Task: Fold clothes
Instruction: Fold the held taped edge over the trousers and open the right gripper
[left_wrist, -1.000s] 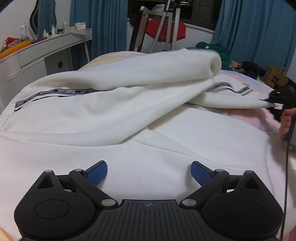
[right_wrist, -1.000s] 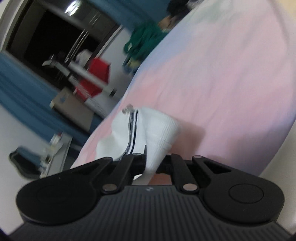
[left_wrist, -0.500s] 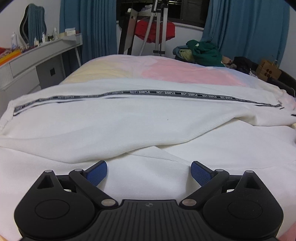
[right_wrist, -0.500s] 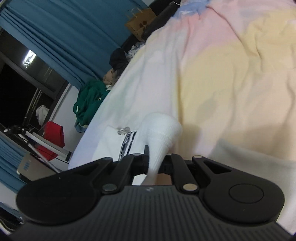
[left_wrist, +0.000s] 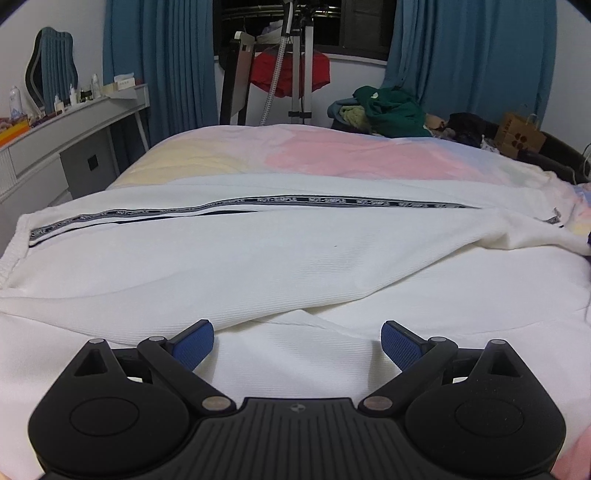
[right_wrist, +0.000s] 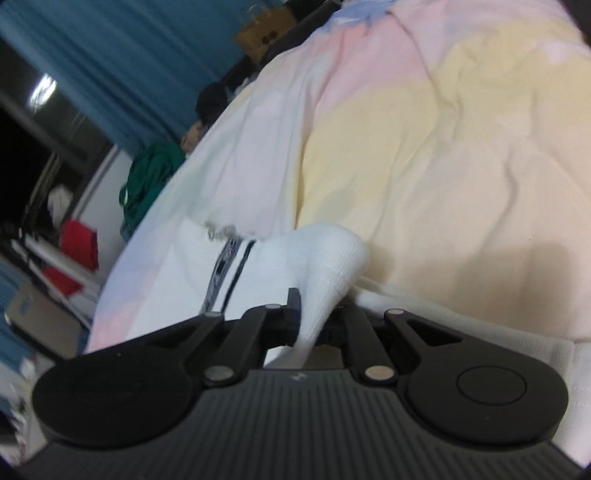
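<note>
Pastel bedspread (left_wrist: 332, 158) under white garment (left_wrist: 258, 258), cuff in right gripper (right_wrist: 317, 325).

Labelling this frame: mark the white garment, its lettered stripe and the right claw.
white garment (left_wrist: 295, 258), left wrist view, on its flat middle panel.
lettered stripe (left_wrist: 321, 199), left wrist view, mid-length.
right claw (right_wrist: 317, 317), right wrist view, between fingertips.

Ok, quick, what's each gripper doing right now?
Left gripper: open, empty, over the white garment.
Right gripper: shut on the white garment's bunched edge.
</note>
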